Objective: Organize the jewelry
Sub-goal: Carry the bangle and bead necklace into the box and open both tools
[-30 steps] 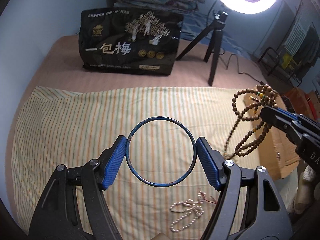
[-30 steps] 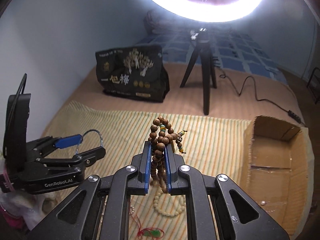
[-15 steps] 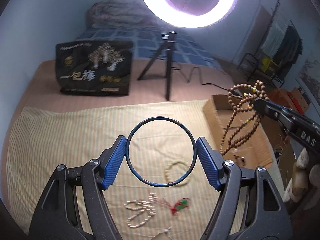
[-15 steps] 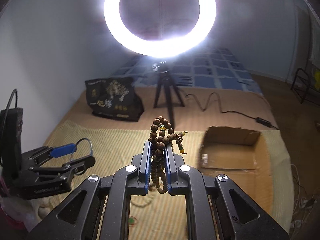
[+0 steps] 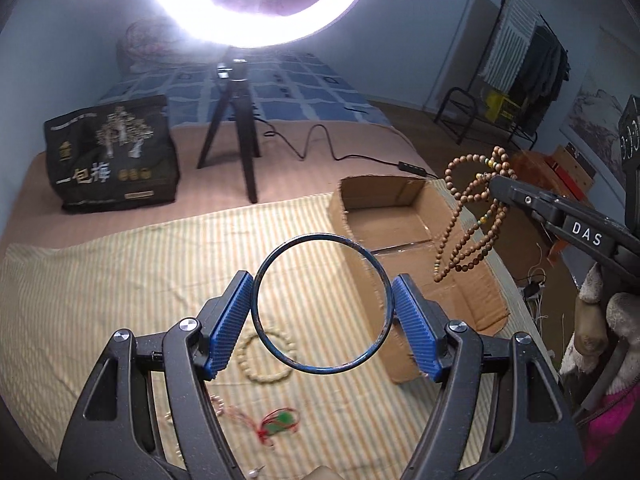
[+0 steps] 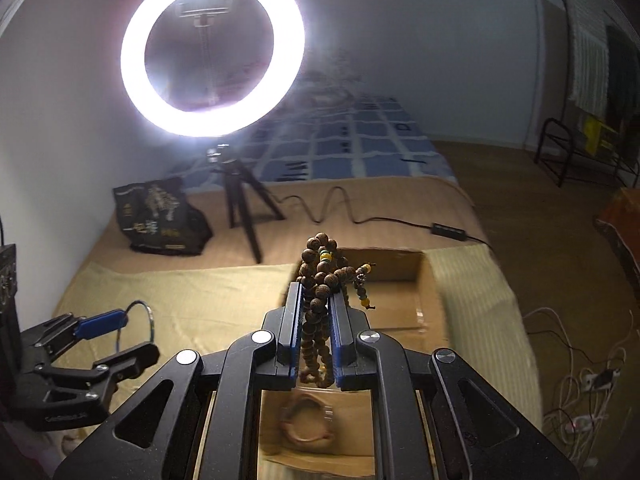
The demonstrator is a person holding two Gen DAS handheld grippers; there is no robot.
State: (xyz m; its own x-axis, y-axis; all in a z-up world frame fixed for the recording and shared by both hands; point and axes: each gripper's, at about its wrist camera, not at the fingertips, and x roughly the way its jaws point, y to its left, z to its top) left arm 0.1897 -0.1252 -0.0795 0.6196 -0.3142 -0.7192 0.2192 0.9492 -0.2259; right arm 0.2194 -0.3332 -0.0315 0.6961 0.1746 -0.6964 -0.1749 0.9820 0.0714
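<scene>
1. We cannot see the far end of the bed (image 5: 340,92): glare from the ring light (image 6: 212,48) washes out the bedding behind it, and in the left wrist view the light's top is cut off.
2. In the right wrist view our own right tongs (image 6: 316,312) hide much of the cardboard box (image 6: 392,300). A blurred ring-shaped piece shows on the box floor below them, but we cannot make out what it is.
3. The pale bead bracelet (image 5: 266,356) on the cloth is partly hidden behind the left tongs (image 5: 322,304) and the hoop they hold.
4. A second ago the left wrist view showed only striped cloth under the hoop. Now the box (image 5: 404,224) lies behind it and the black printed bag (image 5: 112,156) has slid to the left.
5. Both tongs have swung toward the box, each with the same hold as before.
6. The left tongs stand wide, their blue pads pressing the two sides of the thin dark bangle (image 5: 320,240), held in the air over the box's near edge.
7. The right tongs are nearly shut on the brown bead necklace (image 6: 320,276), whose loops dangle above the open box.
8. A yellow striped cloth (image 5: 120,280) covers the tan bed. A red-and-green charm (image 5: 280,426) lies on it near us.
9. A black tripod (image 5: 236,132) stands on the bed, and its cable trails to the right.
</scene>
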